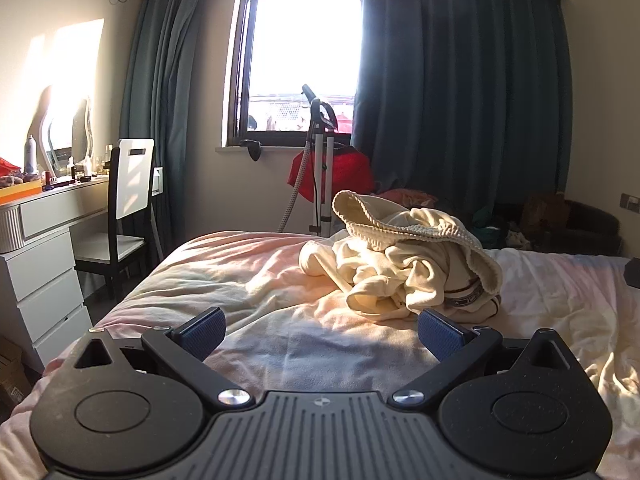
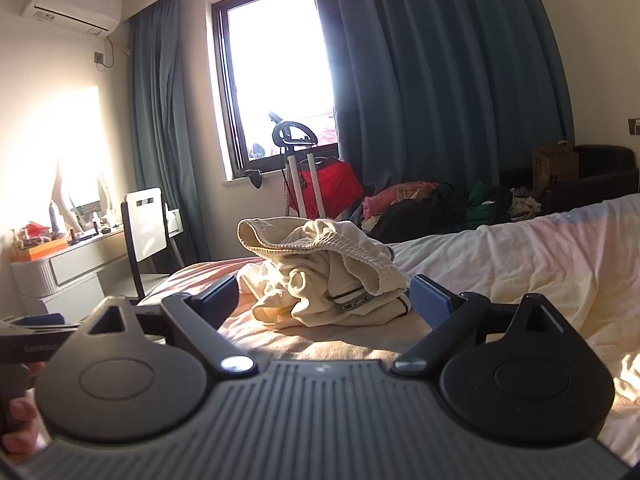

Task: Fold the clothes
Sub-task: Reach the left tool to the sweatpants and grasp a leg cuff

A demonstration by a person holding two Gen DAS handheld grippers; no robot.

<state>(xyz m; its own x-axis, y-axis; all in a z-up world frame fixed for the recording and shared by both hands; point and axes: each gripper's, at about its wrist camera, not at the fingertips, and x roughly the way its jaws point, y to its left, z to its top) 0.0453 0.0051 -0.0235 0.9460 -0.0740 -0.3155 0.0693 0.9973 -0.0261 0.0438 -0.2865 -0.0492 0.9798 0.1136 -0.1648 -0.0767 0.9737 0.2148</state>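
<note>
Cream, soft cloth with a ribbed hem, the garment (image 1: 404, 260) lies crumpled in a heap on the wrinkled pink bed (image 1: 248, 280). Left gripper (image 1: 322, 330) and right gripper (image 2: 324, 300) jaws gape wide, empty, short of it.

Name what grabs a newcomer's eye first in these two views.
The crumpled cream garment heaped mid-bed on the pink bedsheet, unfolded. Behind it, the blown-out bright window between dark teal curtains. Up close, the left hand-held gripper and right hand-held gripper both open, aimed at the pile without touching it.
</note>
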